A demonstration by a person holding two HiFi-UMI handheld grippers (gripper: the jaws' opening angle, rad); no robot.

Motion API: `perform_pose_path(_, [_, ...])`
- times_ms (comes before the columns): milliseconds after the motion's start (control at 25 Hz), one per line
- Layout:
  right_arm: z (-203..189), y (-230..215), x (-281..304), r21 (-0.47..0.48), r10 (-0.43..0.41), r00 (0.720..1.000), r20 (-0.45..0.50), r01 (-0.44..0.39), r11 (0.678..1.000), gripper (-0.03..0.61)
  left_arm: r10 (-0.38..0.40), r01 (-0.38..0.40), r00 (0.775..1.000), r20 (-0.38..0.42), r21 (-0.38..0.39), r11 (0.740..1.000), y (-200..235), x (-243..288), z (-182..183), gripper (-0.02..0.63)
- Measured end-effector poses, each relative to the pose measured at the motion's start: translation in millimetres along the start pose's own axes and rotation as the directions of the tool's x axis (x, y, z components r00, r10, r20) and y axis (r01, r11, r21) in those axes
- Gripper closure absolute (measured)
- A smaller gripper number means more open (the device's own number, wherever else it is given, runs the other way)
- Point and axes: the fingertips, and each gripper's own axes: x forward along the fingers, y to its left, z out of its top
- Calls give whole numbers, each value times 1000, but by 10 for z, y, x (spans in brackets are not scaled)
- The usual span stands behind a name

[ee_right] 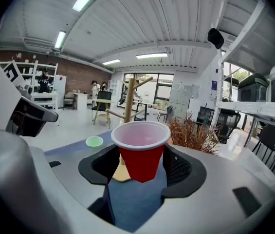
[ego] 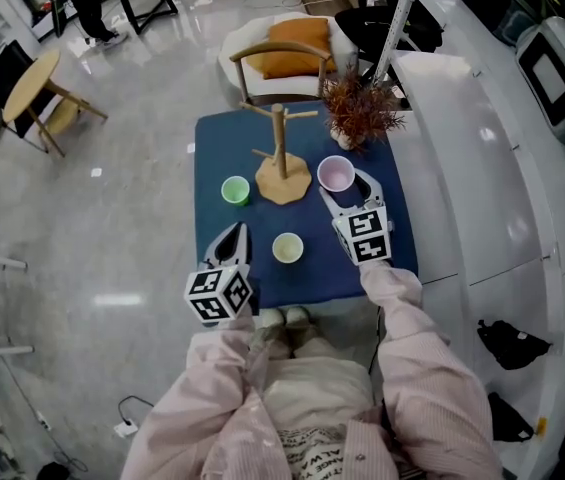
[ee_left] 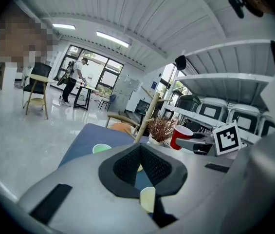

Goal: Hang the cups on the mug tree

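Note:
A wooden mug tree [ego: 282, 158] stands at the back of the blue table [ego: 212, 153], its pegs bare. My right gripper [ego: 342, 190] is shut on a red cup [ego: 336, 174] with a pale pink inside. It holds the cup upright above the table, just right of the tree's base. In the right gripper view the red cup [ee_right: 141, 152] sits between the pads, with the mug tree [ee_right: 129, 101] behind it. A green cup [ego: 235, 190] stands left of the tree and a yellow cup [ego: 287, 248] nearer me. My left gripper [ego: 232, 243] is shut and empty, left of the yellow cup [ee_left: 147, 199].
A potted dried plant [ego: 362, 108] stands at the table's back right corner, close to the tree. A wooden chair with an orange cushion [ego: 287, 53] is behind the table. A white counter [ego: 462, 168] runs along the right. A round wooden table [ego: 32, 83] stands far left.

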Motion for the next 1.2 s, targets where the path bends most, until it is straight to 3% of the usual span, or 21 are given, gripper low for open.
perform_pose_path(200, [263,-69,6,-40,-2,1000,-3,2,999,307,-39,38,999,5,123,992,-125,-24,167,615])
perform_pose_path(560, [603,-217,123,-157,-61,997,-55,52,986,307,-106,103,994,16,125,987,-59,12,408,615])
perform_pose_path(1200, [1022,-308,336,-390,-165,972,-167,88,916,307,-203,204,979,-18,135,970,164,77,616,615])
